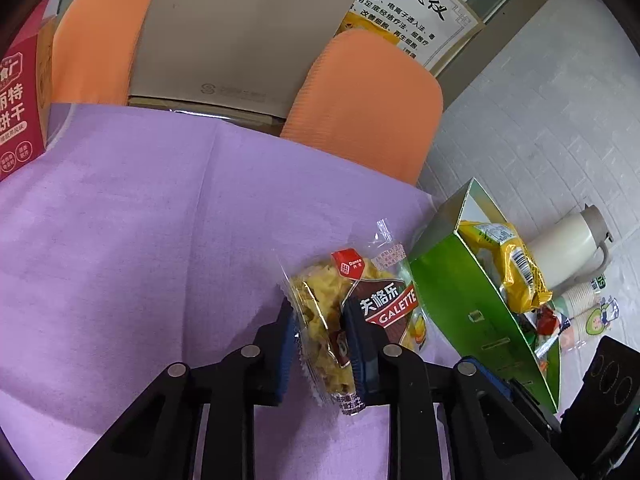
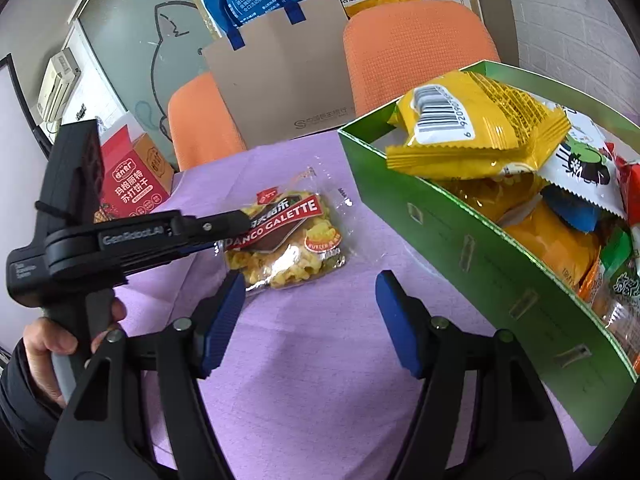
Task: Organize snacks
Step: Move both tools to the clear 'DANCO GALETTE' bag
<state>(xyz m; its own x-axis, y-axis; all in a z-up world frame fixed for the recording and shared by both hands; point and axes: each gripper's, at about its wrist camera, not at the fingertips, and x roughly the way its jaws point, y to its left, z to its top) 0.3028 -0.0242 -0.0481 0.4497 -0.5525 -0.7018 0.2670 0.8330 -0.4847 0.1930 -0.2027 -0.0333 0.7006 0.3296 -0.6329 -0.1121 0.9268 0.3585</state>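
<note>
Lilac tablecloth (image 2: 304, 360), green box (image 2: 480, 240), yellow packet (image 2: 480, 128), orange chairs (image 2: 416, 52), blue-padded claw (image 2: 310, 320)

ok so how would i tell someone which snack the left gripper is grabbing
On the purple cloth, just left of the green box of snacks, one packet lies alone. It is clear plastic showing yellow flaky pastry, with a red-brown "Danco Galette" label.

Two orange mesh-backed chairs (image 2: 416, 52) behind table. Brown paper bag with blue handles (image 2: 280, 76) between them. White thermos jug (image 1: 568, 240), stacked paper cups (image 1: 580, 300) on floor. Wall poster (image 1: 404, 4).
</note>
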